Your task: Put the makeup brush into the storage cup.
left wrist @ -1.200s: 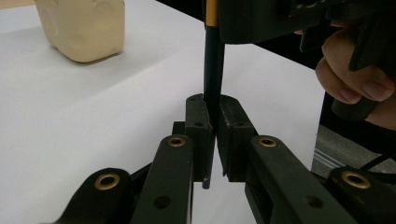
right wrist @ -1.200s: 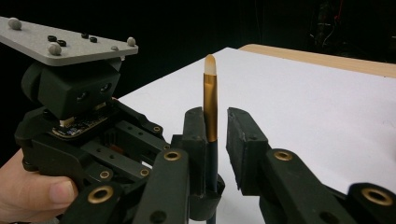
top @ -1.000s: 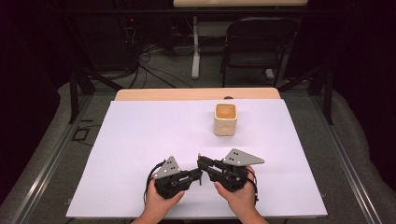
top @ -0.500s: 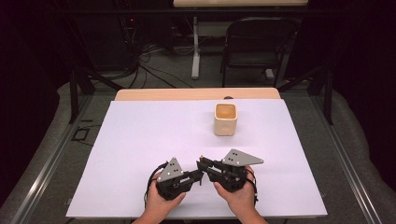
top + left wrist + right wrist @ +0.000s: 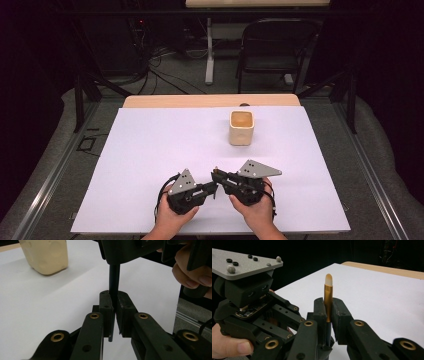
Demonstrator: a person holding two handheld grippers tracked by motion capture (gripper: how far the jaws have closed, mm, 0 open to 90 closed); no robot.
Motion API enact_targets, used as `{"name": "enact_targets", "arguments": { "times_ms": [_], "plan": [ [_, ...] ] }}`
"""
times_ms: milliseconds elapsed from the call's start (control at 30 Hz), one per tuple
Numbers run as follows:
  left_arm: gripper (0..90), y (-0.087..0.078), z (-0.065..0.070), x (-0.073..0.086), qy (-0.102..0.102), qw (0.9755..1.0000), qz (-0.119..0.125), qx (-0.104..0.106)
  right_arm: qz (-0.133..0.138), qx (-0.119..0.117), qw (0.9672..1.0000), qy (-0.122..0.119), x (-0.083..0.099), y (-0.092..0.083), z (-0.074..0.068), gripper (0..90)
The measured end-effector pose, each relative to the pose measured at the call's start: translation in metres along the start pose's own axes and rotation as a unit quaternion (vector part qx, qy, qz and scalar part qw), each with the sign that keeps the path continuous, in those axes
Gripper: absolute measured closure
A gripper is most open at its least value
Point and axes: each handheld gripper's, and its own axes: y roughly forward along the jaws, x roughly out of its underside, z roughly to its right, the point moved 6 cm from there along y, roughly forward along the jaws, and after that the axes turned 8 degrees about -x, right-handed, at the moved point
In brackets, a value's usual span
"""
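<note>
While both grippers meet near the table's front edge, one brush [image 5: 328,293] is pinched between them

The right gripper [image 5: 327,307], whose jaws have just been closing, clamps the brush at its gold ferrule, and its own view alone shows the pale tip standing above the pads; the left gripper [image 5: 113,306] is shut on the dark handle, seen in its view running up into the other gripper. From above, the two grippers sit nose to nose on the white table [image 5: 150,150], one cream cup [image 5: 241,127] well apart beyond them
</note>
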Motion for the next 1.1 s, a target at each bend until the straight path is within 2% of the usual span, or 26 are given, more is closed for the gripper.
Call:
{"name": "enact_targets", "arguments": {
  "times_ms": [733,1100],
  "plan": [
    [83.1,-0.0005,-0.0003,0.0002,0.002,1.0000,0.003,0.001,-0.003,0.003,1.0000,-0.002,-0.0002,-0.0014,-0.0002,83.4],
    [77.1,-0.0013,-0.0016,0.0012,-0.004,0.9999,0.006,0.008,-0.001,0.007,0.9999,-0.007,-0.0017,-0.0034,0.0002,83.4]
  ]
}}
